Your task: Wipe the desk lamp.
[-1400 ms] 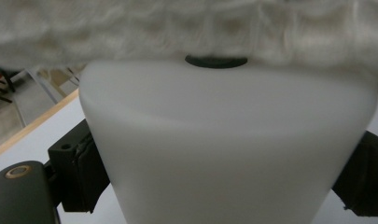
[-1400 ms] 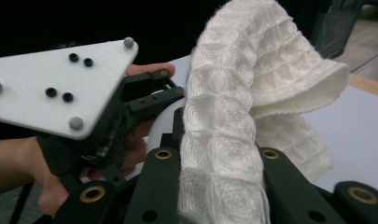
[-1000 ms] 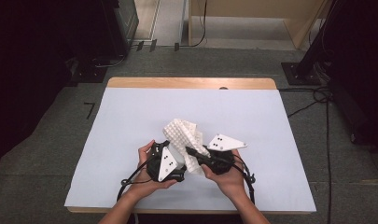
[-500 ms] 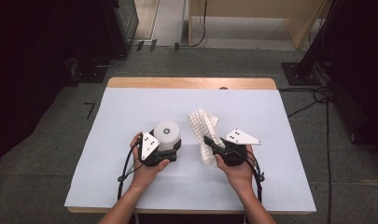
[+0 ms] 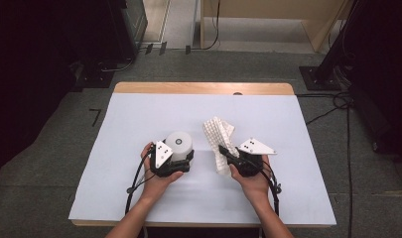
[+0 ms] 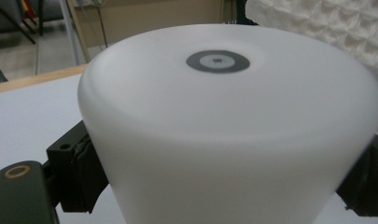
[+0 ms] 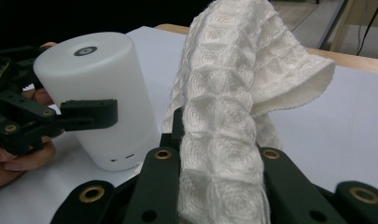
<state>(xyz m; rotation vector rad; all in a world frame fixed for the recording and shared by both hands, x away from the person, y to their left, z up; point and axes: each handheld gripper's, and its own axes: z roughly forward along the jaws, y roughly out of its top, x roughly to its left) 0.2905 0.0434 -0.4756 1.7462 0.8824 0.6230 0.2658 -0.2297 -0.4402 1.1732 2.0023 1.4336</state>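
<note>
While left hand-held gripper (image 5: 176,157) clamps smooth white cylinder (image 5: 179,144), right hand-held gripper (image 5: 227,152) pinches waffle-textured cloth (image 5: 219,133).

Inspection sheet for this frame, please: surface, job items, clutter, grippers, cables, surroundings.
Surface: white sheet over a wooden table, flat.
Job's things: white cylinder upright on the sheet; white waffle-weave cloth beside it, apart from it.
Clutter: nothing seen.
Grippers: left gripper has its jaws on either side of the cylinder and has just been opening; whether the pads press cannot be told. Right gripper is shut on the cloth, holding it up.
Cables: one trails from each gripper; more lie on the floor at right.
Surroundings: grey floor, dark equipment at both sides.
</note>
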